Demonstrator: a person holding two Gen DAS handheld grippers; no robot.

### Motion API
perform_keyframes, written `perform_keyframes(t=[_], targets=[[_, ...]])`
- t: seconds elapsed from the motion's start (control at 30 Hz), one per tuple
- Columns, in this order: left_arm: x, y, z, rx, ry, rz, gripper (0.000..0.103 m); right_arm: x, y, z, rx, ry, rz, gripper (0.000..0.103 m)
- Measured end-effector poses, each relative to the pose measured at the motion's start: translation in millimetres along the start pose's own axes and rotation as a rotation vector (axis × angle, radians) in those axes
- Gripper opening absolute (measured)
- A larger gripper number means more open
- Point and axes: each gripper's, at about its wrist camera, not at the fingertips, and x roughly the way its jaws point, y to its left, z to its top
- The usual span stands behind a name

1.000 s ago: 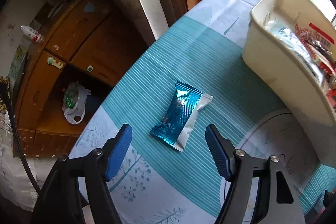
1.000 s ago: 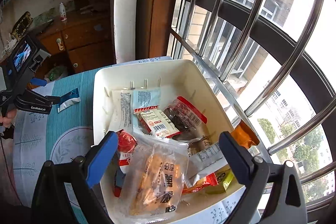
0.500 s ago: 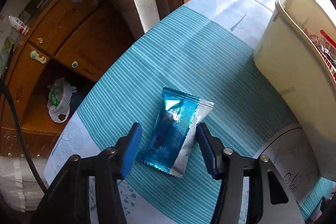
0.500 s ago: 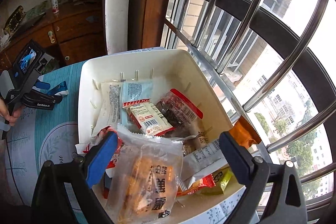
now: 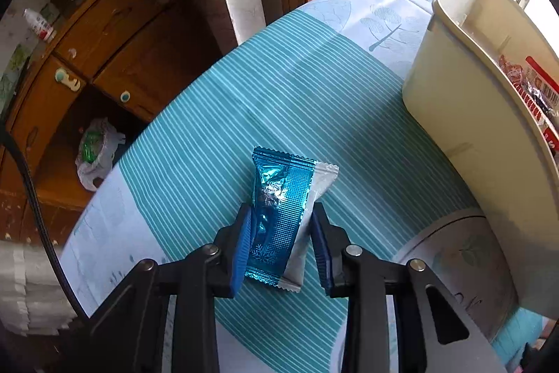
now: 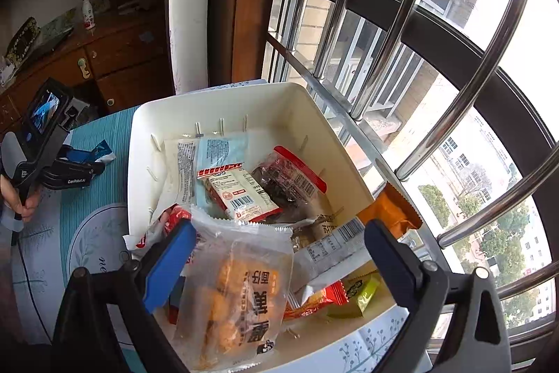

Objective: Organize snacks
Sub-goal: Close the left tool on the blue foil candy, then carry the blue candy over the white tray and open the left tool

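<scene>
My left gripper has dropped around the packet since a second ago, fingers closing on its sides, pads about touching. It lies on the counter, left of the bin. My right gripper hangs open over the bin, already heaped; this seems the last loose one. Crinkly foil, striped cloth, smooth plastic bin.

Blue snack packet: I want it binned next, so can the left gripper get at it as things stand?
Probably yes. The left gripper already straddles the blue packet on the tablecloth, jaws closing on its sides, with nothing between or on top of it.
</scene>
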Motion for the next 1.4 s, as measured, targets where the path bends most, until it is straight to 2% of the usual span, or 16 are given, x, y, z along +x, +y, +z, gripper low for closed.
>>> perform_keyframes(t=[0.4,0.63,1.0,1.13,1.23,1.4], targets=[[-68.9,-25.3,-43.5,-0.161,-0.037,-0.067,0.030,-29.8,-32.6,-15.5,0.062,-0.048,-0.005,0.098],[-124.5,-54.7,-58.1,-0.181,-0.092,-0.097,0.030,-48.3,-53.6,-30.0,0.088,-0.073,0.003,0.098],[-189.0,-111.4,-34.8,-0.264,-0.196,-0.154,0.030,-52.9,-84.2,-49.8,0.042,-0.050,0.096,0.098],[-194.2,-130.5,-23.3,-0.313,-0.224,-0.197,0.030,-47.8,-92.1,-55.2,-0.002,-0.017,0.150,0.098],[-194.1,-144.6,-13.7,-0.345,-0.238,-0.225,0.030,-46.5,-96.0,-58.3,-0.047,-0.004,0.227,0.098],[-197.6,-163.2,0.9,-0.397,-0.263,-0.273,0.031,-45.7,-99.7,-59.5,-0.141,0.009,0.290,0.098]])
